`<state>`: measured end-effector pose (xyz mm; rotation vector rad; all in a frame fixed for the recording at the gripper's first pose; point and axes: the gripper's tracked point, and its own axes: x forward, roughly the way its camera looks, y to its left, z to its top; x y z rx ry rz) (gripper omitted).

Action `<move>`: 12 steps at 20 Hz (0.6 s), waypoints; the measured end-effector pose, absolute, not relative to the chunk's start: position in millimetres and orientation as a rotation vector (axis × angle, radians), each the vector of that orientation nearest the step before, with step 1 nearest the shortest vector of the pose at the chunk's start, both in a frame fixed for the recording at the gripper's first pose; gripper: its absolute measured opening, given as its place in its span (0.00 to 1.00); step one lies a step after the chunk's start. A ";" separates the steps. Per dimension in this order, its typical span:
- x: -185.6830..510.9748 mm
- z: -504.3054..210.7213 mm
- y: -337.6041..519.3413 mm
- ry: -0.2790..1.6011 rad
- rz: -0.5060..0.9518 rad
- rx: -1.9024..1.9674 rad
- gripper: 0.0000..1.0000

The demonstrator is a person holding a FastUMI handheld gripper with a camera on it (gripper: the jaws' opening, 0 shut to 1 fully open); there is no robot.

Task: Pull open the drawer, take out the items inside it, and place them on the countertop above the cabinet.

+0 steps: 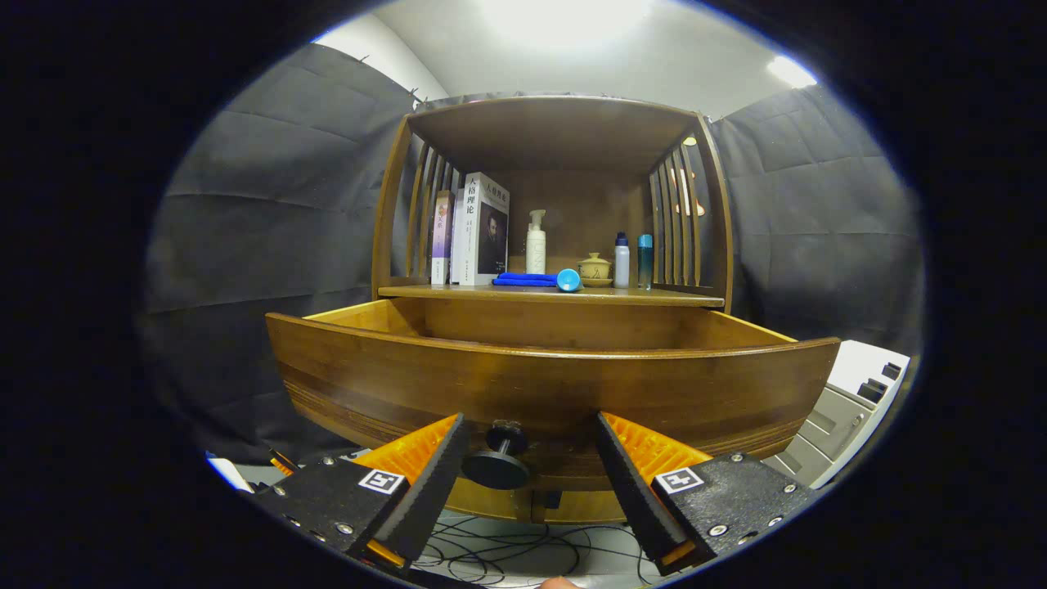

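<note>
drawer (pixel 556 384) is pulled out toward me, its curved front panel spanning wide just beyond my fingers, top edge clear all along. i can't see down inside it from this low angle, so whatever lies in it is hidden. my gripper (pixel 532 470) sits at the knob (pixel 499 458), jaws spread wide, the knob standing free in the gap between them, nearer the left finger, neither finger touching it. there's open room on both sides of the knob. above the drawer the countertop (pixel 671 298) runs left to right, with books (pixel 478 229) standing at the left, a pump bottle (pixel 536 243) mid-shelf, a blue cloth (pixel 525 280) and a blue cap-like thing (pixel 568 281) near the front edge, a small lidded cup (pixel 595 268), then two bottles (pixel 631 260) by the right slats. bare edge shows right of the cup. cables (pixel 507 552) on the floor below, and a grey unit (pixel 851 409) off to the right.
</note>
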<state>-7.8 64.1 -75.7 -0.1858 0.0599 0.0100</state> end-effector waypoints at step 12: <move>17.2 -69.7 51.0 0.052 -0.056 -0.167 0.97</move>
